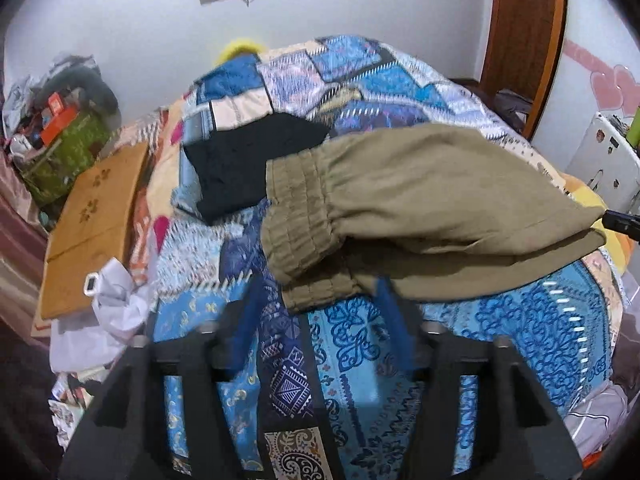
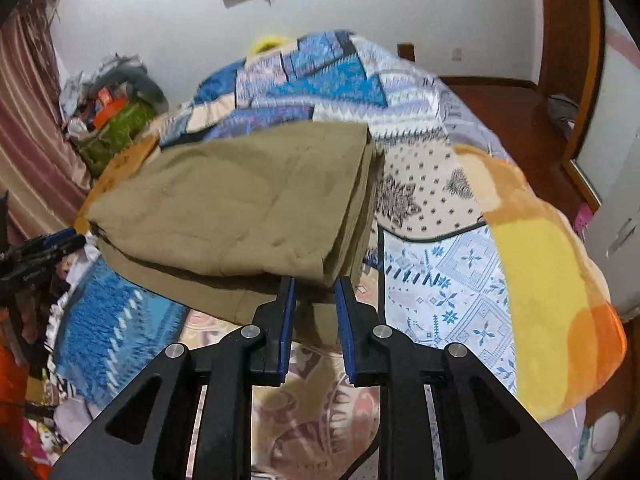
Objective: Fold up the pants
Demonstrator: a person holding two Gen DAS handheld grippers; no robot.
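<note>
Olive-khaki pants [image 1: 420, 208] lie folded in layers on the patterned bedspread [image 1: 360, 360], elastic waistband toward the left. My left gripper [image 1: 320, 280] is open, its blue fingers [image 1: 390, 304] wide apart at the waistband's near edge. In the right wrist view the pants [image 2: 240, 208] show a folded stacked edge on the right. My right gripper [image 2: 315, 282] is open, its blue pads [image 2: 287, 320] standing either side of the pants' near corner, not pinching it. The left gripper [image 2: 40, 252] shows at the far left there, at the pants' other end.
A black folded garment [image 1: 248, 160] lies on the bed behind the pants. A wooden board [image 1: 92, 224] and white bag [image 1: 116, 300] sit left of the bed. Clutter piles up in the far left corner [image 1: 60, 132]. An orange-yellow blanket [image 2: 552, 280] covers the bed's right side.
</note>
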